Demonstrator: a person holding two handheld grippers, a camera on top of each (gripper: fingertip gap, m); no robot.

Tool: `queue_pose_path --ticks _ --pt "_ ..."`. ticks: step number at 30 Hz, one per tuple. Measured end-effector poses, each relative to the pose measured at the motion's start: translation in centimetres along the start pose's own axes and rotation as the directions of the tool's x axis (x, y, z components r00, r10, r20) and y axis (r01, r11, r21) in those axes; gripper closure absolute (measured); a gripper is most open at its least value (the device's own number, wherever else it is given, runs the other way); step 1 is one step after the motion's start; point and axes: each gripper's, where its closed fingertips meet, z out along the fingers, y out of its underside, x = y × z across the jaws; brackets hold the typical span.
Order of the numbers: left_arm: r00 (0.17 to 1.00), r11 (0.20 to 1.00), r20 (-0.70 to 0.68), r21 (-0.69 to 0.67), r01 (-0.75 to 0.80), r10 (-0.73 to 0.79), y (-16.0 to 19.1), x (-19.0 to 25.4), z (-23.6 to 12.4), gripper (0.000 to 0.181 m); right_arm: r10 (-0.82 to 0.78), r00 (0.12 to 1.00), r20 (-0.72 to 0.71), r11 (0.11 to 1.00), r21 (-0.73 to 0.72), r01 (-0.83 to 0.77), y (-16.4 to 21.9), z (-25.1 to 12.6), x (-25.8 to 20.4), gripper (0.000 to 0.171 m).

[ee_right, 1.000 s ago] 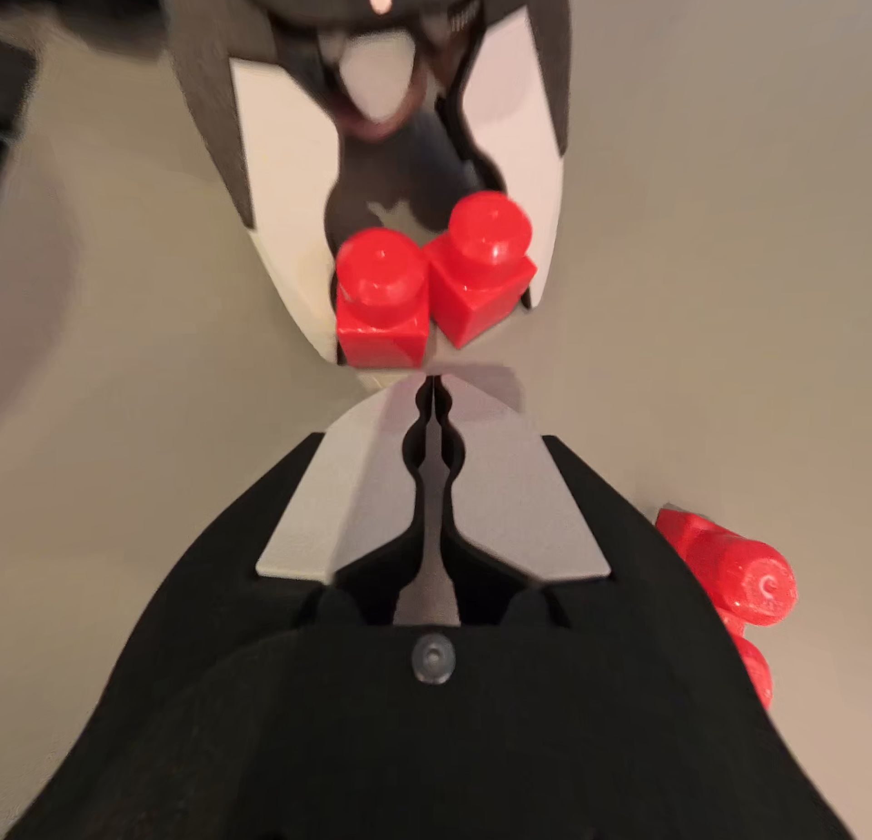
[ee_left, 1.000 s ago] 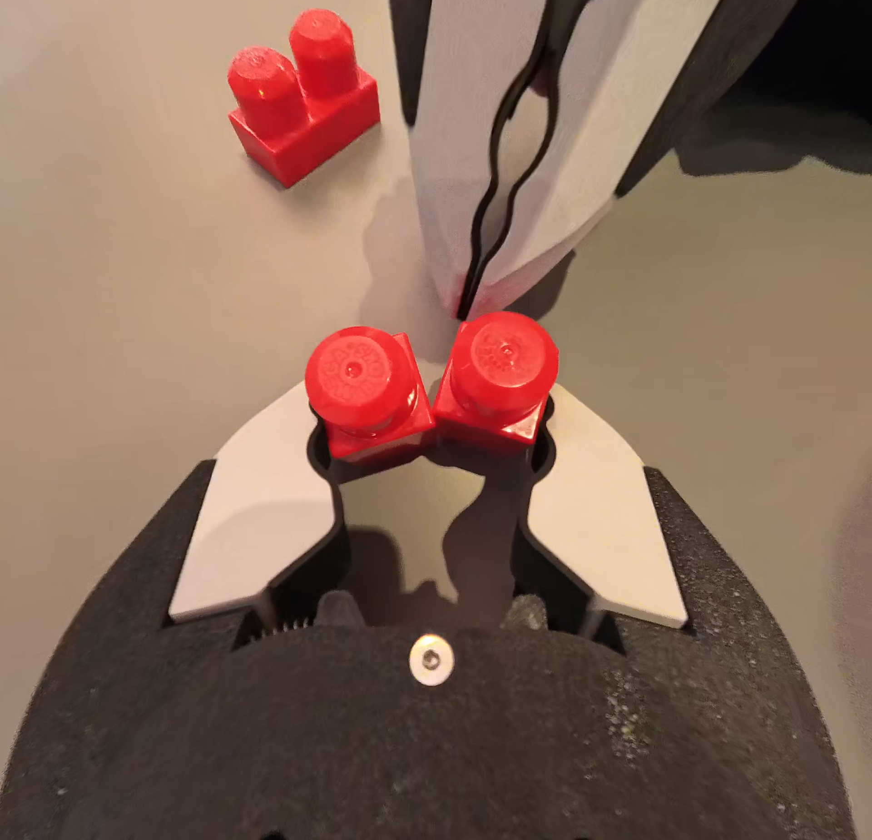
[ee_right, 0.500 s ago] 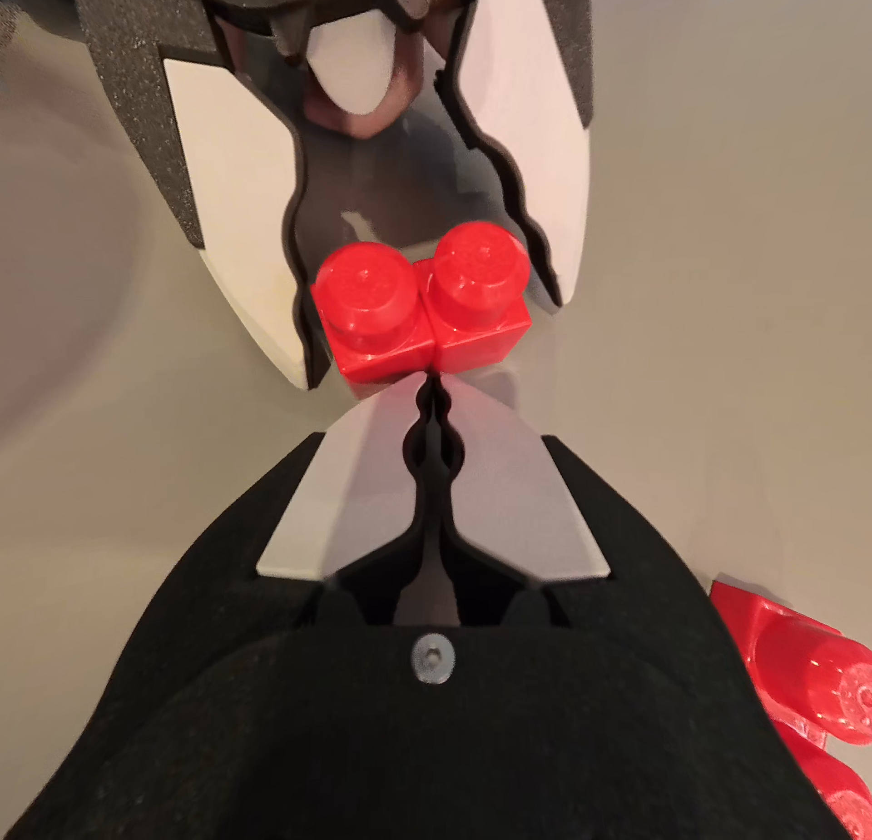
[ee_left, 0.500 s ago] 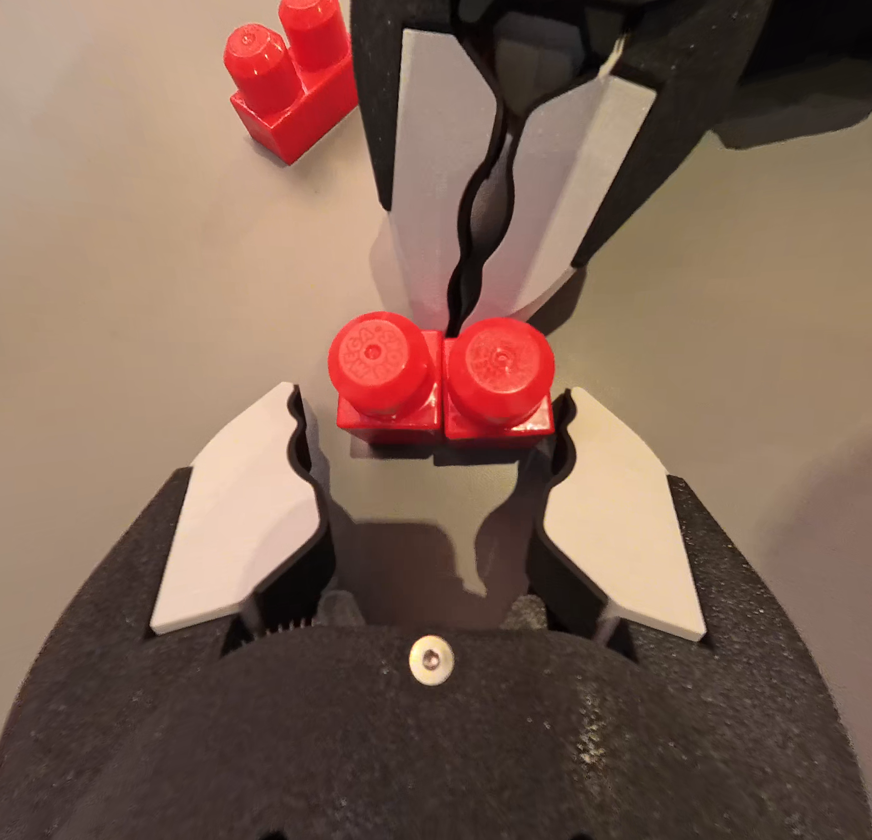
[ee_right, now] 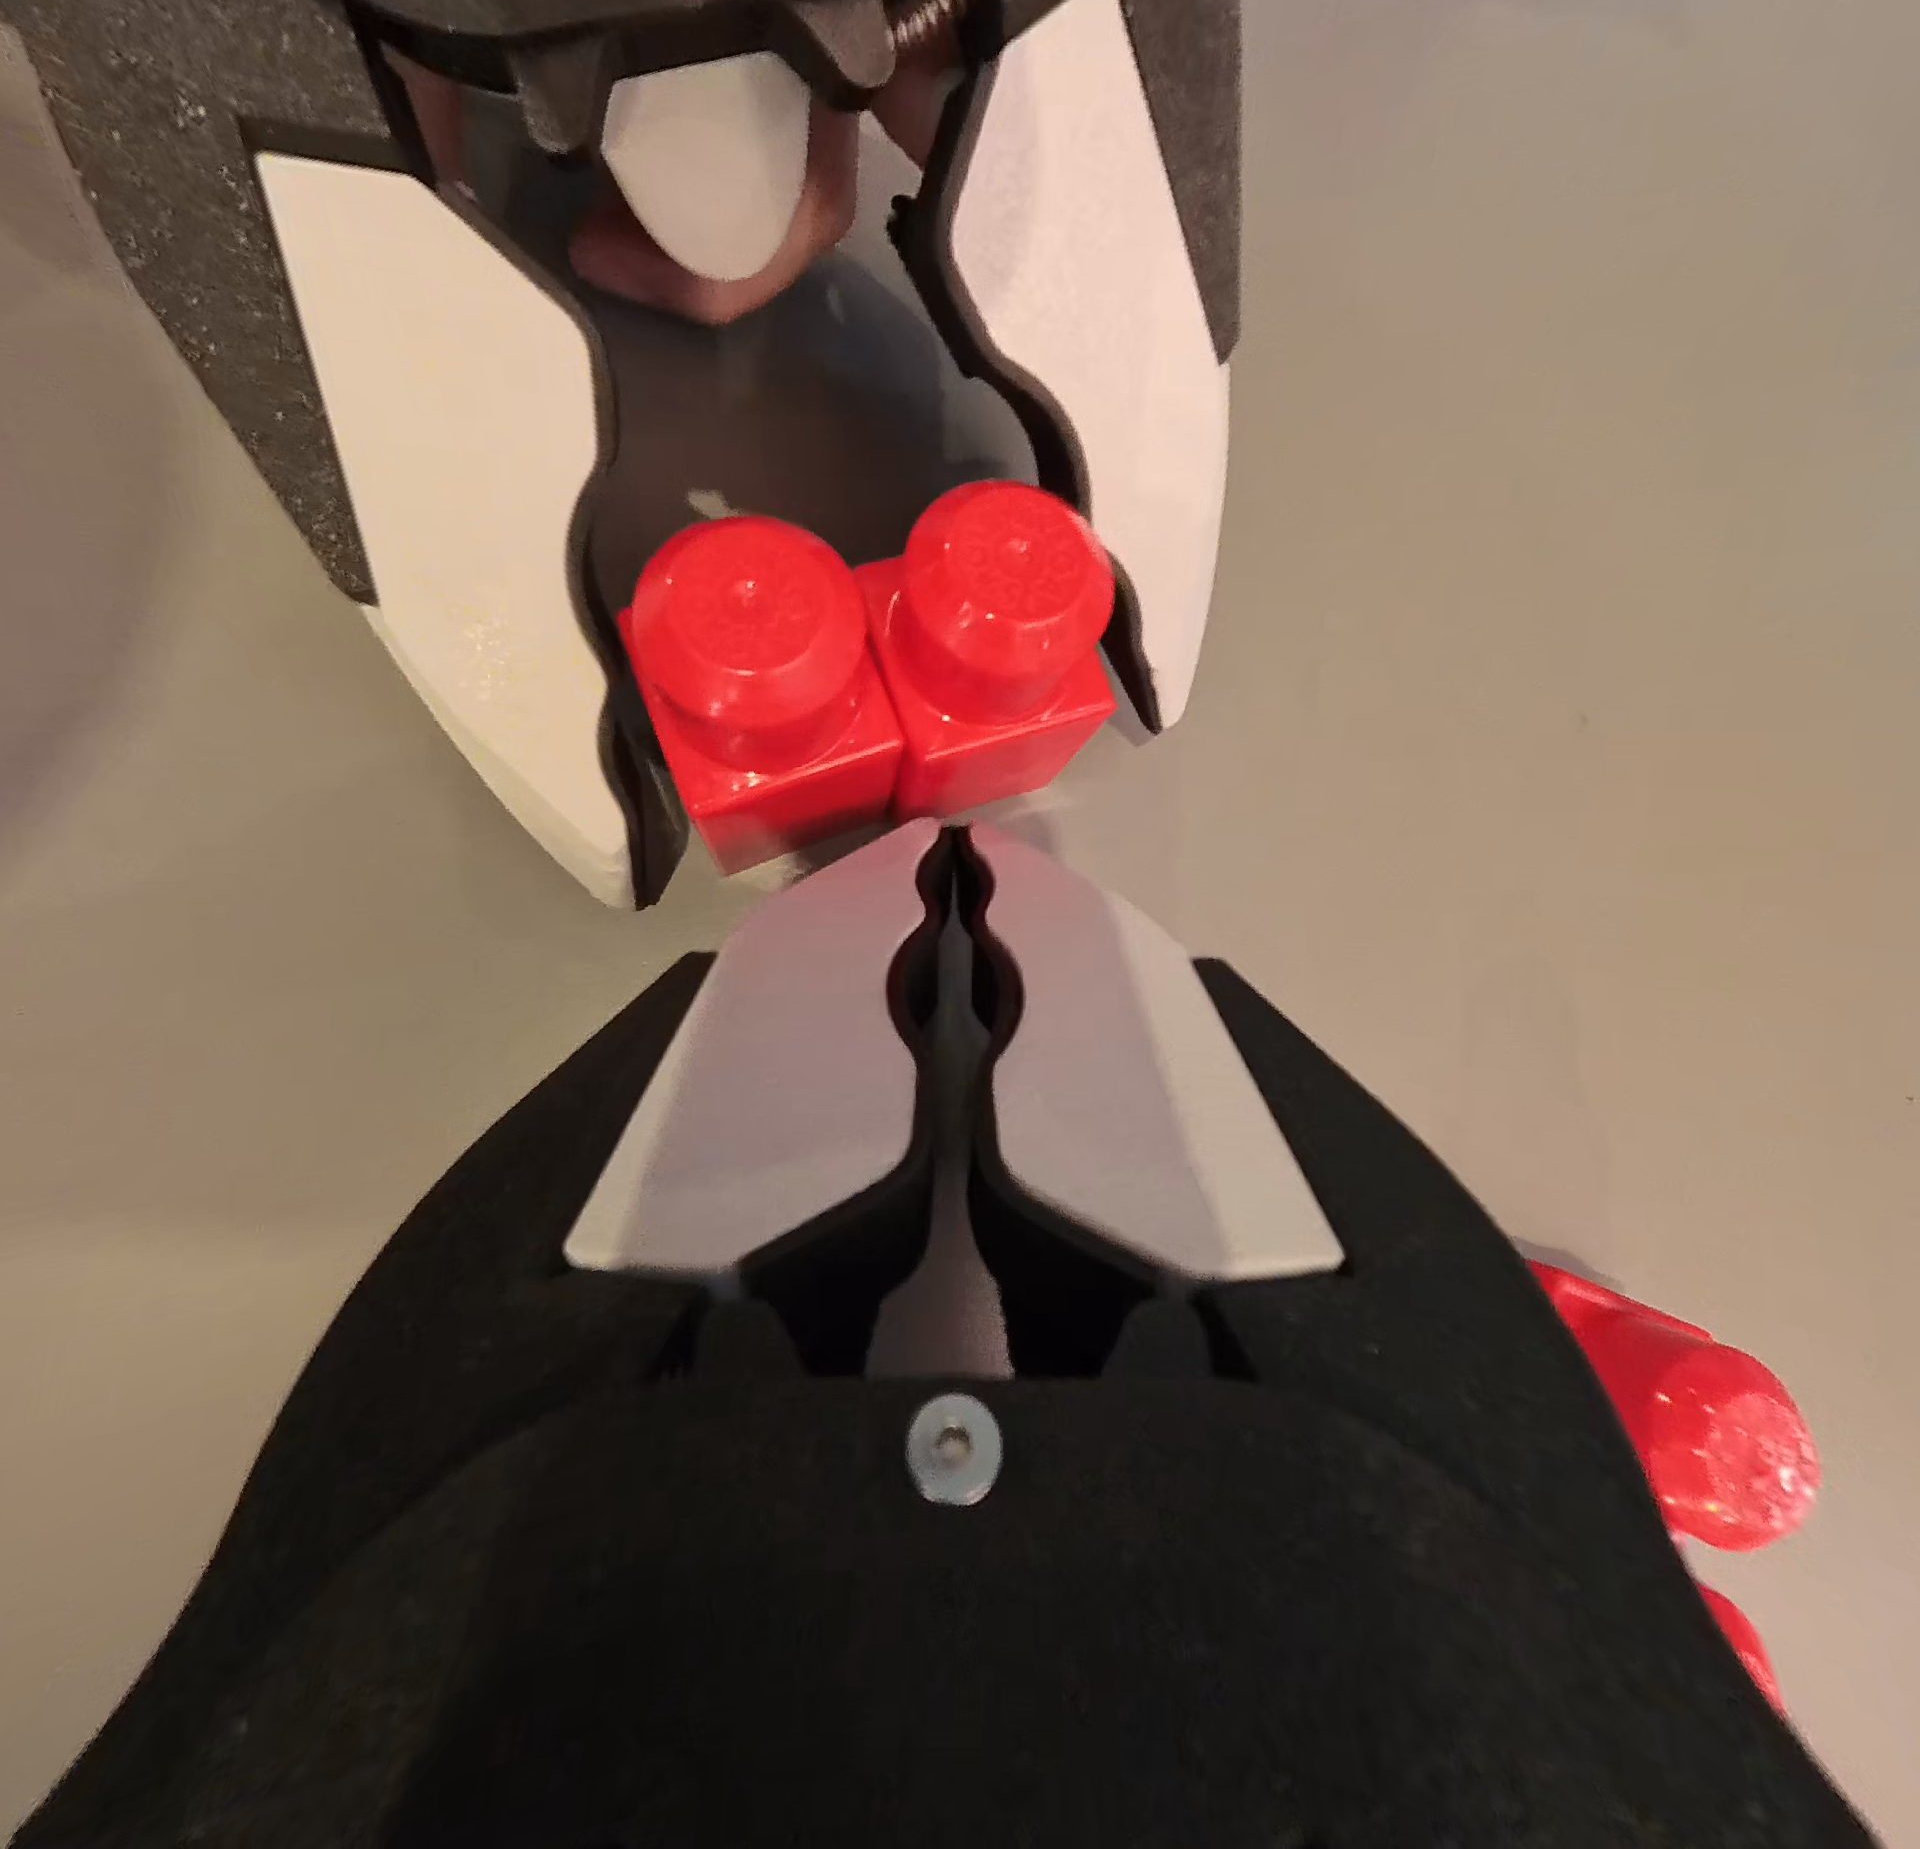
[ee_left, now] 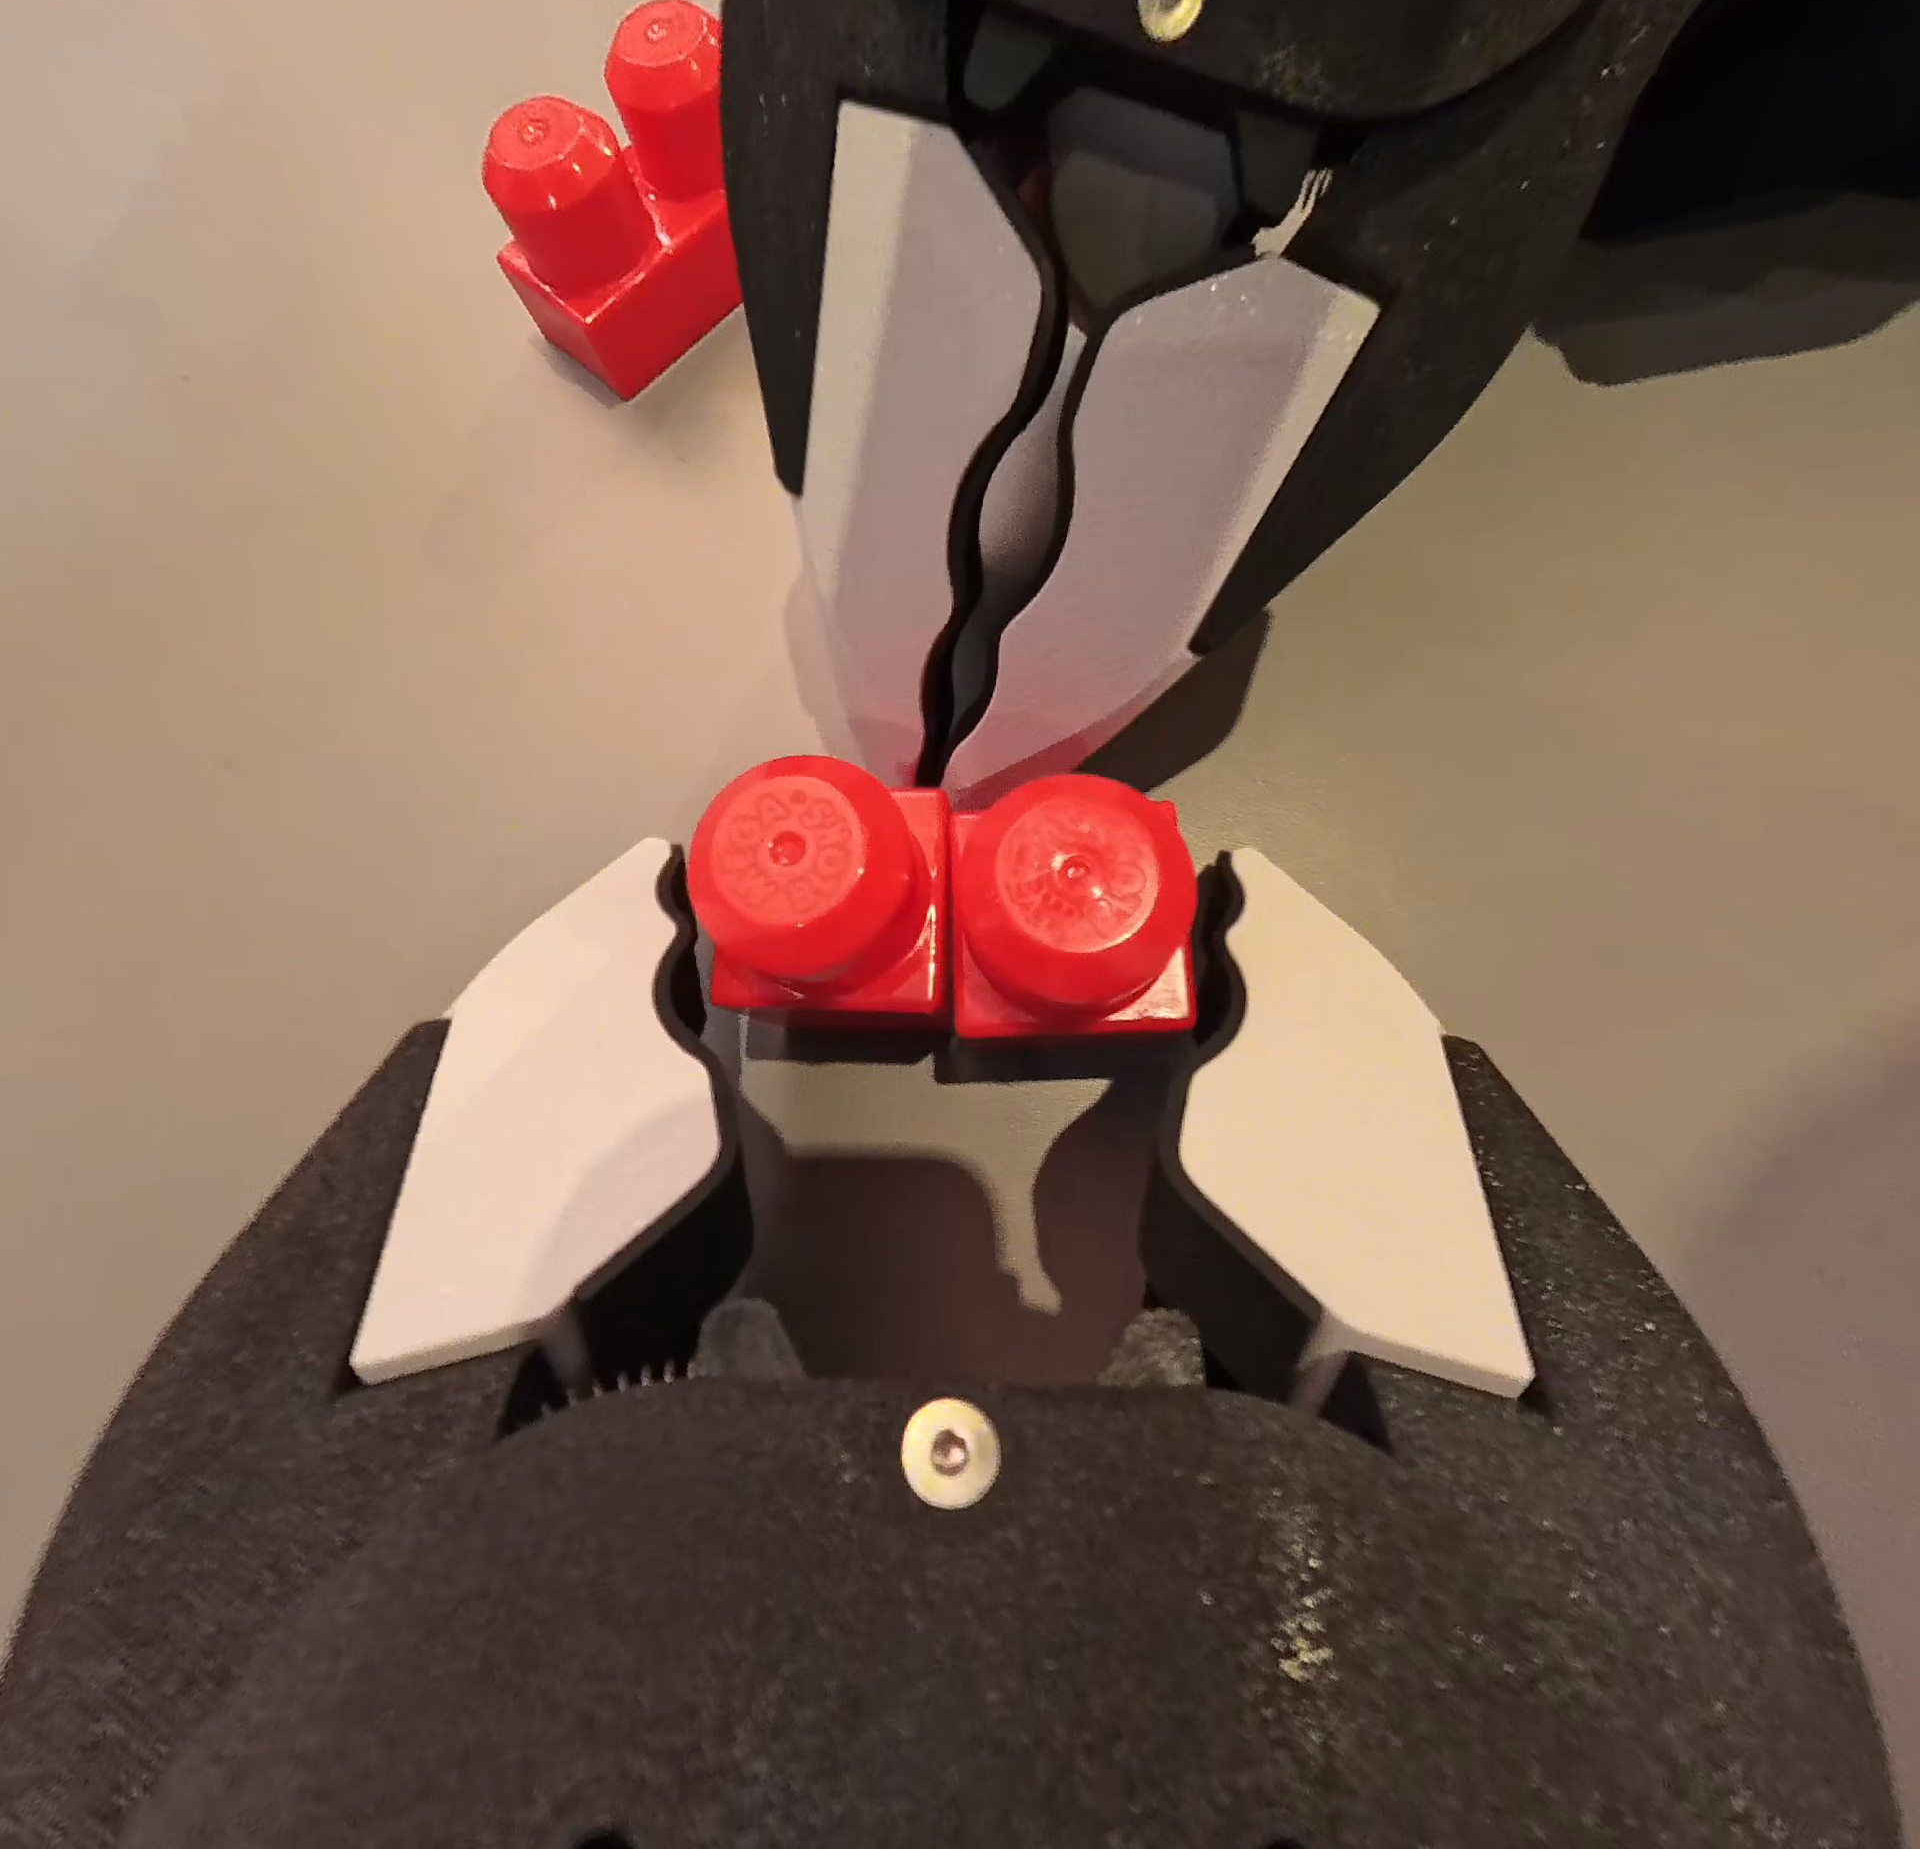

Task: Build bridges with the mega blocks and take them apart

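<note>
Two red single-stud blocks (ee_left: 800,864) (ee_left: 1081,885) stand side by side on the beige table, touching. My left gripper (ee_left: 945,864) is shut on the pair, one finger against each outer side. It also shows in the right wrist view (ee_right: 899,807), flanking the blocks (ee_right: 748,646) (ee_right: 997,594). My right gripper (ee_right: 951,833) is shut and empty. Its tips touch the blocks at the seam, on the side facing away from the left gripper; it also shows in the left wrist view (ee_left: 935,771).
A red two-stud block (ee_left: 613,220) lies on the table beyond and left of the pair, beside the right gripper's body. It shows partly at the lower right edge of the right wrist view (ee_right: 1704,1436). Bare table (ee_left: 260,656) surrounds everything.
The left gripper held the two blocks skewed, opened half a second ago, and has shut on them again, now squared together. The shut right gripper stayed pressed at their seam.
</note>
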Motion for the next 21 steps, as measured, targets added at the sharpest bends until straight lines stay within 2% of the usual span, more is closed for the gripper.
queue_pose_path --ticks 5,13,21 --pt "1.0 1.0 -0.008 -0.005 0.006 -0.006 0.06 -0.03 0.07 0.088 0.009 0.999 -0.037 0.999 0.044 -0.007 -1.0 -0.07 0.76 0.171" --pt "1.0 1.0 -0.004 0.004 -0.002 0.002 -0.06 -0.02 0.01 0.091 -0.025 0.999 -0.048 1.0 0.011 0.025 -0.68 0.32 0.54 0.171" --pt "1.0 1.0 0.017 -0.003 0.015 -0.015 0.23 -0.37 -0.15 0.087 -0.004 0.999 -0.038 1.0 -0.002 0.003 -0.25 0.32 0.44 0.171"
